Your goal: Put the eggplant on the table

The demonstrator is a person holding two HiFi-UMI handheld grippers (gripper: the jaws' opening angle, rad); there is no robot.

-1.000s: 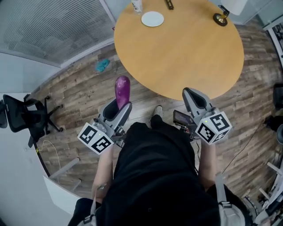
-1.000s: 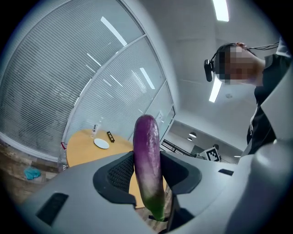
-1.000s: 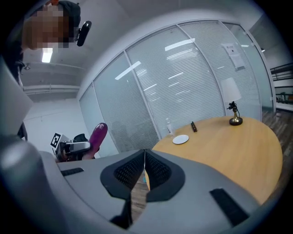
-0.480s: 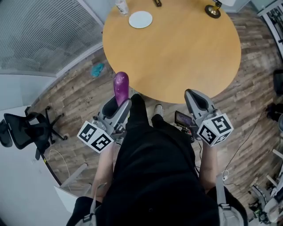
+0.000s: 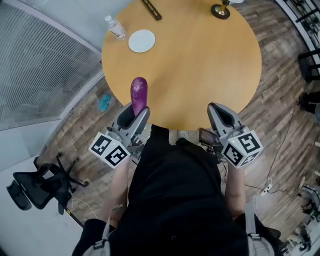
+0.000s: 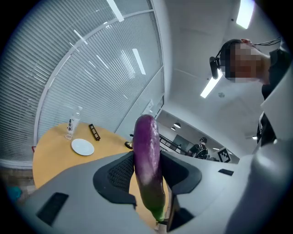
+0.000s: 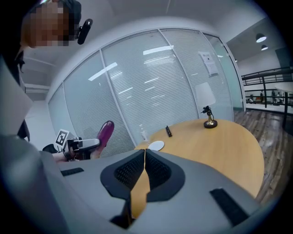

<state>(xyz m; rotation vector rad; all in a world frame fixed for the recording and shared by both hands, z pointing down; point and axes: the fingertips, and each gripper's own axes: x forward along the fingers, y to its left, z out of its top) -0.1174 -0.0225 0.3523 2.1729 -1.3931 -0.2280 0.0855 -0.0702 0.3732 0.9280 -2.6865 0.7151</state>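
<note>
A purple eggplant (image 5: pixel 138 93) with a green stem end sticks out of my left gripper (image 5: pixel 134 115), whose jaws are shut on its lower half. In the left gripper view the eggplant (image 6: pixel 148 160) stands upright between the two dark pads. Its tip hangs over the near left edge of the round wooden table (image 5: pixel 200 65). My right gripper (image 5: pixel 220 114) is at the table's near right edge, its jaws shut with nothing between them, as the right gripper view (image 7: pixel 143 170) shows. That view also catches the eggplant (image 7: pixel 105 131) off to the left.
On the table's far side lie a white plate (image 5: pixel 141 40), a plastic bottle (image 5: pixel 115 28), a dark bar (image 5: pixel 150 9) and a small brass figure (image 5: pixel 220 10). A teal object (image 5: pixel 104 102) lies on the wood floor at the left, and a black office chair (image 5: pixel 40 184) stands at the lower left.
I have stepped closer to the table. The left gripper with the eggplant has moved from over the floor to over the table's near edge. The right gripper has come up to the table edge too.
</note>
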